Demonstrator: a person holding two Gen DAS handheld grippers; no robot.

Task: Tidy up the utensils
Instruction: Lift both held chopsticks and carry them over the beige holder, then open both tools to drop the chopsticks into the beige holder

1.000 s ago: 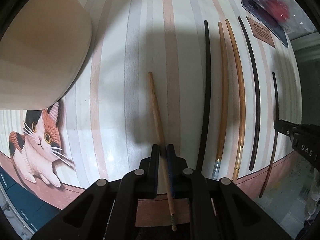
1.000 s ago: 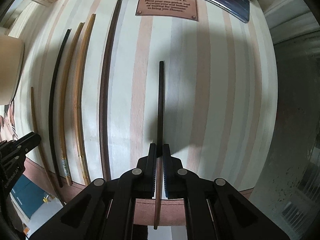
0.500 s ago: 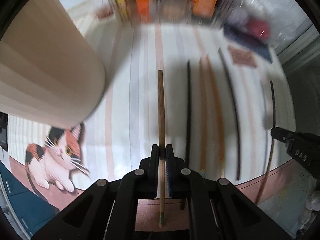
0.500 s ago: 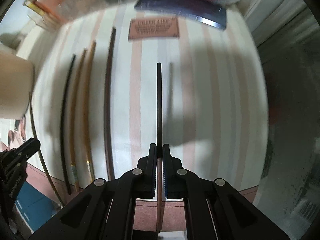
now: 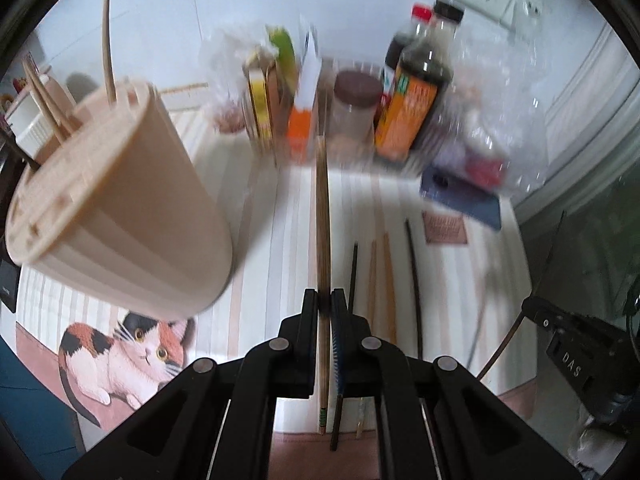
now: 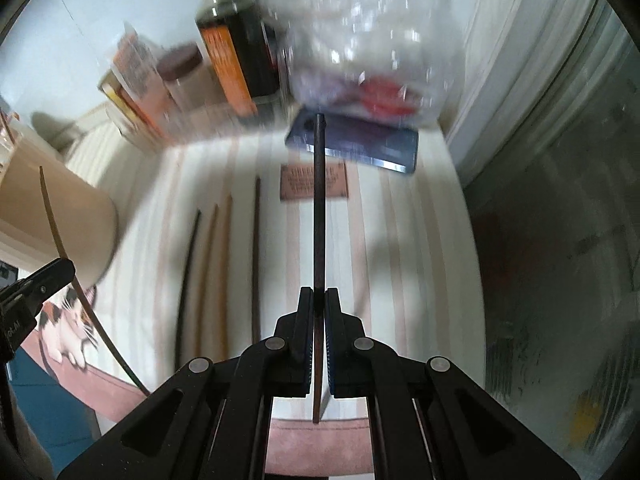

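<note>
A light wooden chopstick (image 5: 322,216) is pinched between the two fingers of the left gripper (image 5: 325,300), which are closed tight on it. The stick runs straight ahead past the fingertips, raised off the mat, and its back end reaches behind the pads. A dark chopstick (image 6: 319,208) is clamped the same way in the right gripper (image 6: 319,298), whose fingers are narrowed onto it; it also points forward, lifted above the mat.

Ahead of the left fingers and to their left stands a beige utensil holder (image 5: 120,216), with a few pale sticks (image 5: 106,52) poking from the slots in its top. Just right of the left fingers, four more chopsticks (image 5: 384,280) lie side by side on the striped mat (image 5: 256,240), two dark ones flanking two light ones. In the right wrist view the same row sits left of the fingers.

A printed cat (image 5: 132,344) shows on the mat to the lower left of the left gripper. Farther ahead of both fingertips, blurred, stand a dark sauce bottle (image 5: 420,92), a brown-lidded jar (image 5: 356,112), cartons (image 5: 304,92) and a crinkled plastic bag (image 6: 368,32), with a blue phone (image 6: 360,144) lying flat beneath the bag.
</note>
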